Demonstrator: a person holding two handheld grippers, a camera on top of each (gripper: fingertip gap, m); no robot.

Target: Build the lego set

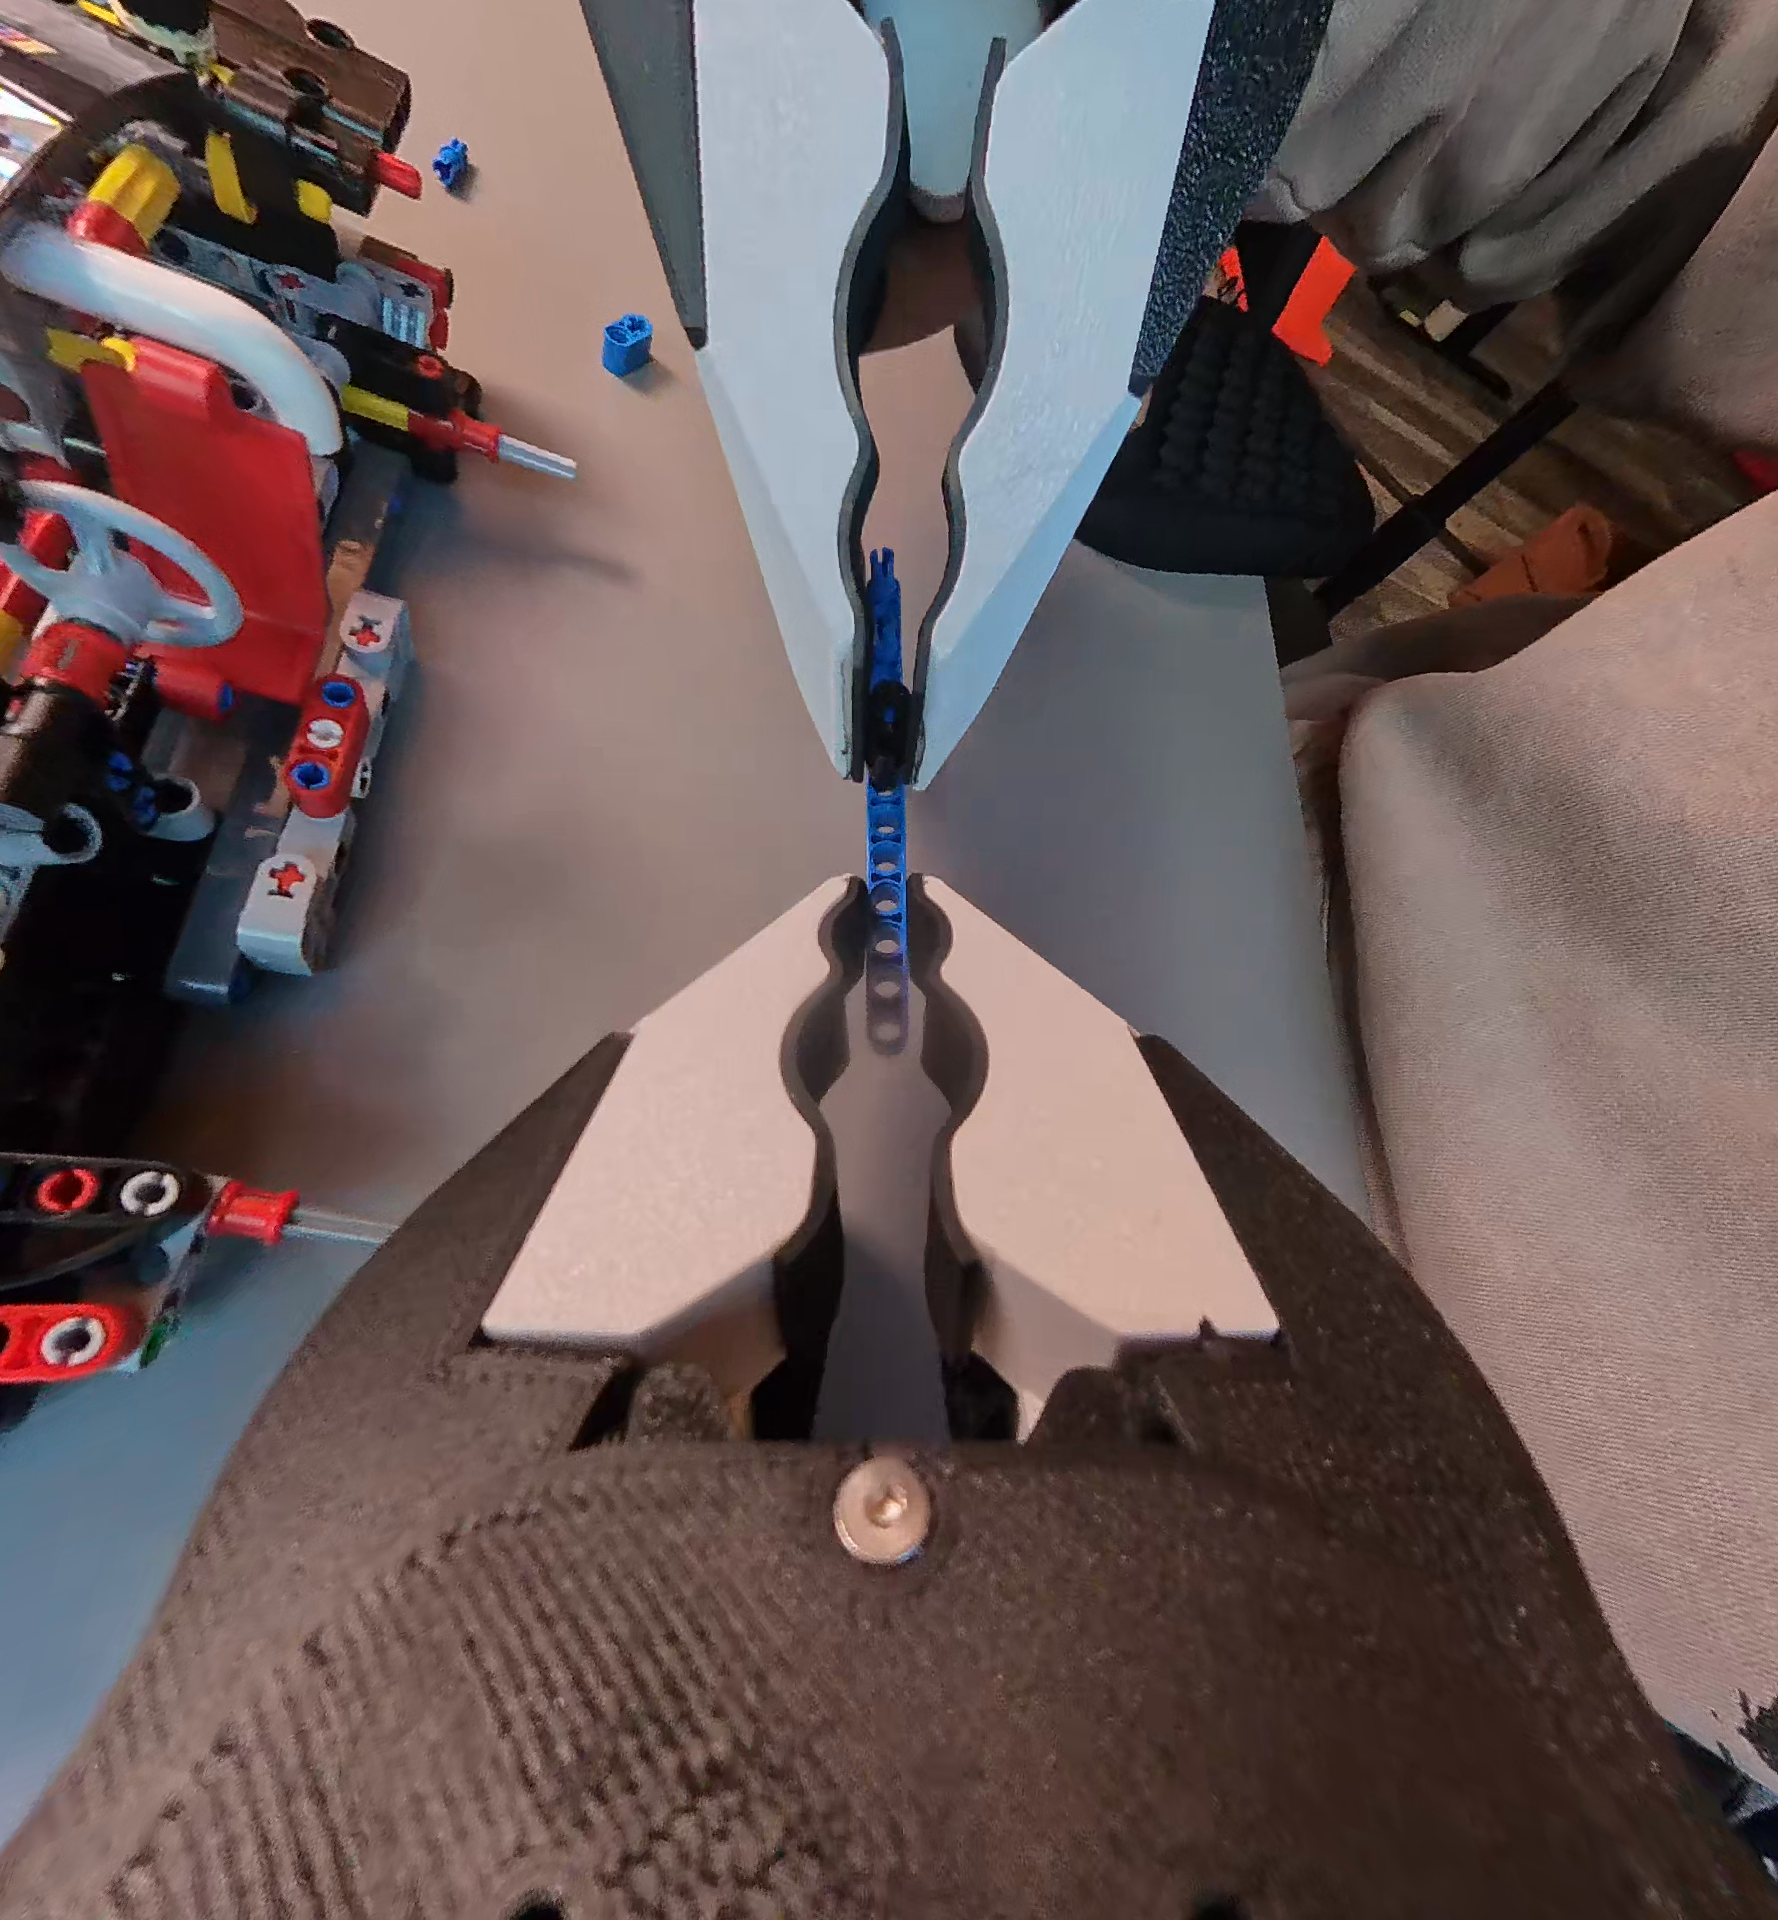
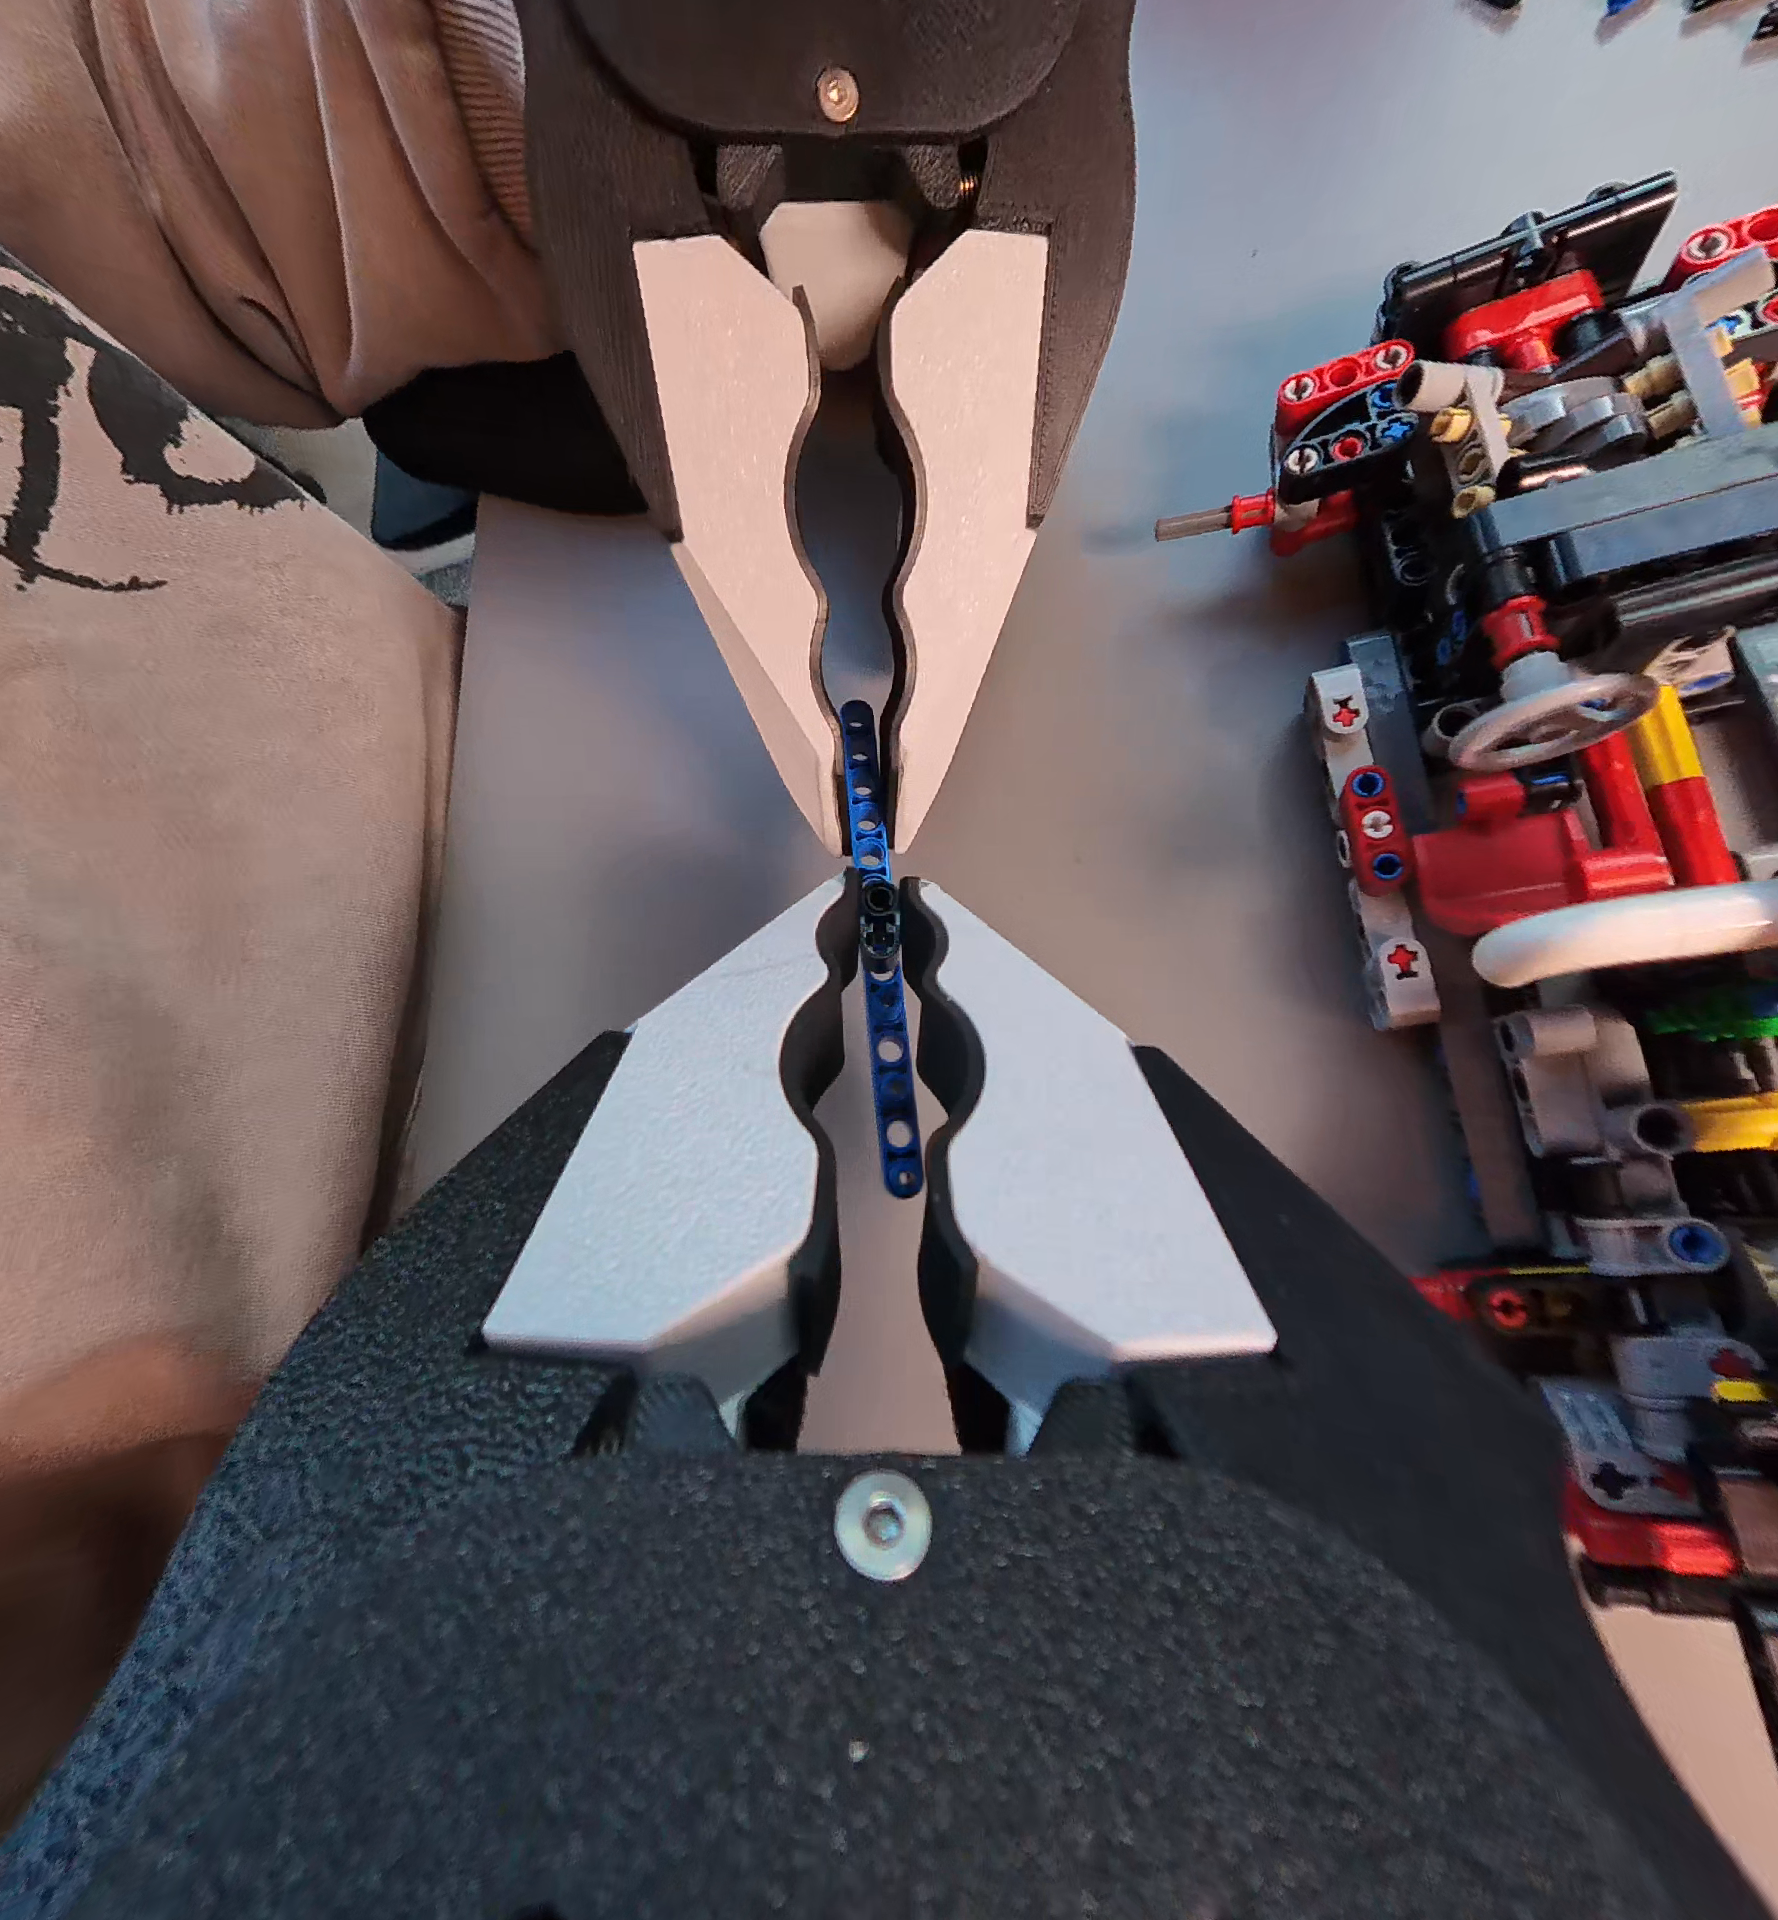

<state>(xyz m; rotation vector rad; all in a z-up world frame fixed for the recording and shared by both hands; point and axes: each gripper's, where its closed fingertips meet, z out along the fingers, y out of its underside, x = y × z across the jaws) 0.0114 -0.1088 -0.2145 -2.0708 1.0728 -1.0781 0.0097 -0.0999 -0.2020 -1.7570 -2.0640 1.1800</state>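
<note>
Grippers meet tip to tip above the grey table [image 1: 573,727], sharing one long blue perforated beam [image 1: 886,862]. Left gripper [image 1: 886,883] is clamped on one end of the beam; right gripper [image 2: 883,888] is clamped on the other end, where a black connector [image 2: 880,925] sits on the beam. The partly built lego vehicle [image 1: 137,499] stands beside them, apart. Two small blue pieces [image 1: 627,343] lie loose on the table near the model.
</note>
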